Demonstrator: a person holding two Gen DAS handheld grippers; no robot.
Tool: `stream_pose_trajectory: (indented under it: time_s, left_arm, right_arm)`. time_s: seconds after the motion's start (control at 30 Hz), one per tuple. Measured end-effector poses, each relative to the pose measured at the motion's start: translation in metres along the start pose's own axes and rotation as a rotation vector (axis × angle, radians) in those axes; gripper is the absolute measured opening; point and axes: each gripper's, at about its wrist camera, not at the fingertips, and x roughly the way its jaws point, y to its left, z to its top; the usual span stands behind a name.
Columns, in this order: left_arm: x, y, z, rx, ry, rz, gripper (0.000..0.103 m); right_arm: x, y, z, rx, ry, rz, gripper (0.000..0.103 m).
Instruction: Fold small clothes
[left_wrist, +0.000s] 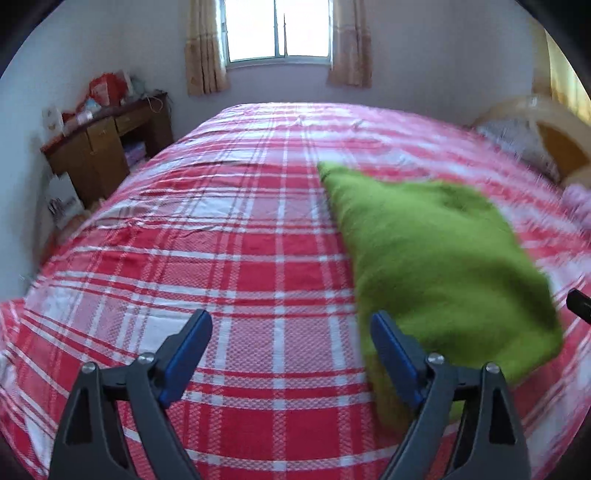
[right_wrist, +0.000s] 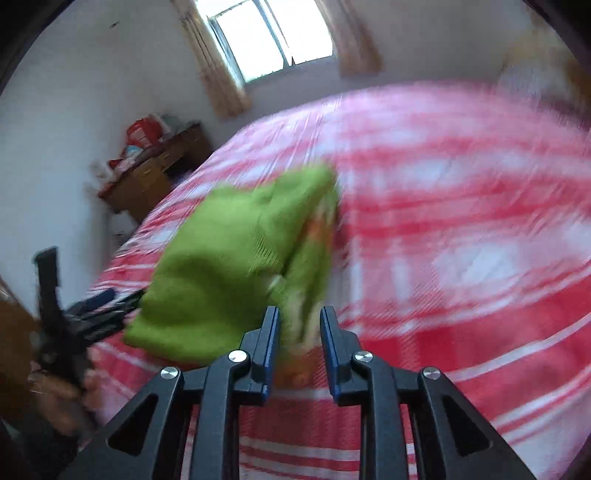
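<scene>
A green knit garment (left_wrist: 436, 258) lies bunched on the red-and-white plaid bed (left_wrist: 221, 258), right of centre. My left gripper (left_wrist: 291, 325) stands wide open over bare bedspread, its right finger (left_wrist: 391, 347) just in front of the garment's near edge. In the right wrist view the picture is smeared; the green garment (right_wrist: 221, 258) shows an orange inner side. My right gripper (right_wrist: 300, 314) has its jaws a narrow way apart, with the garment's blurred edge between them. Bedspread colour shows beside the right pad (right_wrist: 328, 332). The left gripper (right_wrist: 99, 306) lies at the garment's left edge.
A wooden desk (left_wrist: 103, 147) piled with clutter stands by the left wall under a curtained window (left_wrist: 277, 33). A headboard (left_wrist: 554, 129) and a pillow (left_wrist: 517, 144) are at the far right. A person's hand (right_wrist: 59, 398) shows at the lower left.
</scene>
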Motion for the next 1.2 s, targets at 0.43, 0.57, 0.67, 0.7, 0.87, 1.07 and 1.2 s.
stream_pose_trajectory:
  time_s: [0.43,0.57,0.67,0.7,0.87,1.07,1.2]
  left_arm:
    - [0.043,-0.045,0.017,-0.043,0.028,-0.025,0.092]
    - [0.048,-0.055,0.017,-0.042,0.006,0.015,0.093]
    - [0.040,-0.061,0.020,0.061,-0.011,0.040,0.093]
    - [0.036,-0.059,0.021,0.083,-0.014,0.033,0.093]
    - [0.013,-0.020,0.030,0.047,-0.038,-0.110,0.092]
    - [0.036,-0.003,0.062,-0.103,-0.017,-0.261,0.092]
    - [0.070,-0.014,0.070,-0.129,0.066,-0.293,0.091]
  right_arm:
    - [0.093,0.040,0.026,-0.135,0.097,-0.061,0.002]
    - [0.108,0.020,0.041,-0.042,0.111,-0.020,0.000]
    - [0.111,0.020,0.045,-0.060,0.126,-0.018,0.000]
    - [0.109,0.018,0.044,-0.050,0.128,0.003,0.000]
    - [0.063,-0.013,0.027,0.123,0.067,0.153,0.007]
    - [0.042,-0.030,0.027,0.217,-0.007,0.197,0.077]
    - [0.062,-0.018,0.043,0.156,0.015,0.199,0.077]
